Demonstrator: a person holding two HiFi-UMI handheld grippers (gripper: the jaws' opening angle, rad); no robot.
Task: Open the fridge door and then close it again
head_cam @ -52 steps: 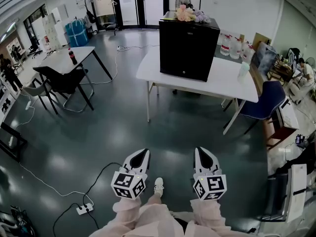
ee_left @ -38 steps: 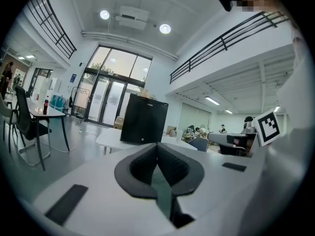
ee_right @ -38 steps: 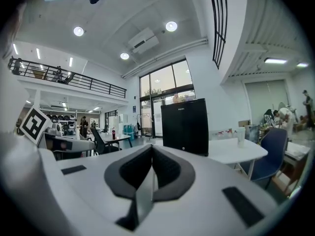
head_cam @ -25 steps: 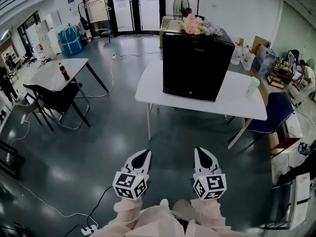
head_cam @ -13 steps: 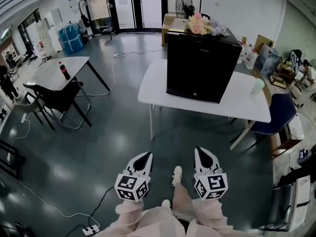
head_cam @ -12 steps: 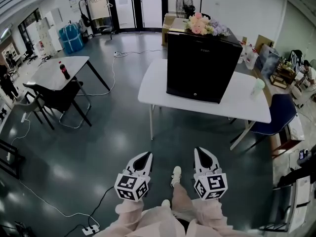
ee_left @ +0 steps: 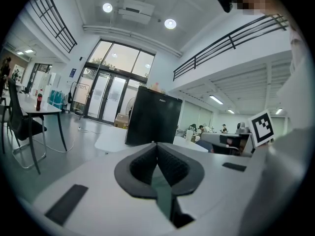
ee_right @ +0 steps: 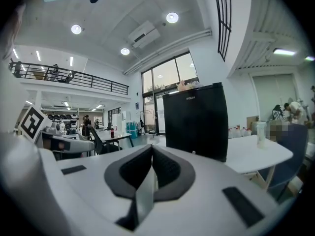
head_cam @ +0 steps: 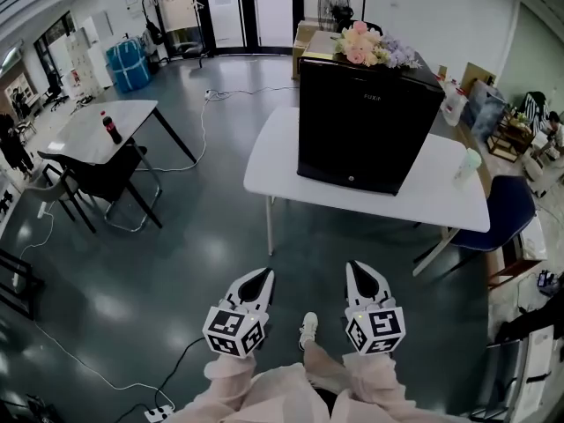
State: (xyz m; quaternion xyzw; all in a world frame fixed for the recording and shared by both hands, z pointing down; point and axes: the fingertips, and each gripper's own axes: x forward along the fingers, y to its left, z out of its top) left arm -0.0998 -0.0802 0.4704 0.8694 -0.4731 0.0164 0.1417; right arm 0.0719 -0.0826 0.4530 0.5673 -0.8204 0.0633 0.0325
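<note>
Nothing of the task is done yet. The fridge (head_cam: pixel 366 126) stands on the white table (head_cam: pixel 269 161) across the room, its black door shut flush and its front turned toward the person, with flowers (head_cam: pixel 370 47) on top. Both grippers are held low in front of the person's body, side by side and well apart from the fridge, with a stretch of floor (head_cam: pixel 211 236) and the table's near edge between them and the door. The left gripper (head_cam: pixel 256 274) has its jaws brought together, tips meeting, with nothing between them; the right gripper (head_cam: pixel 361 267) is likewise closed on nothing. Both gripper views look nearly level at the fridge's front, so the tools point toward it, but neither touches anything. What is left, as I judge it, is the whole job: reach the table, part the jaws or hook an edge of the door, swing it open, then push it back until it sits flush. No handle shows on the door from here, and I cannot tell which side carries the hinge, so the place to take hold has yet to be found. A cup (head_cam: pixel 467 164) stands on the table to the fridge's right, near the corner, and may want care in the door's swing.
</note>
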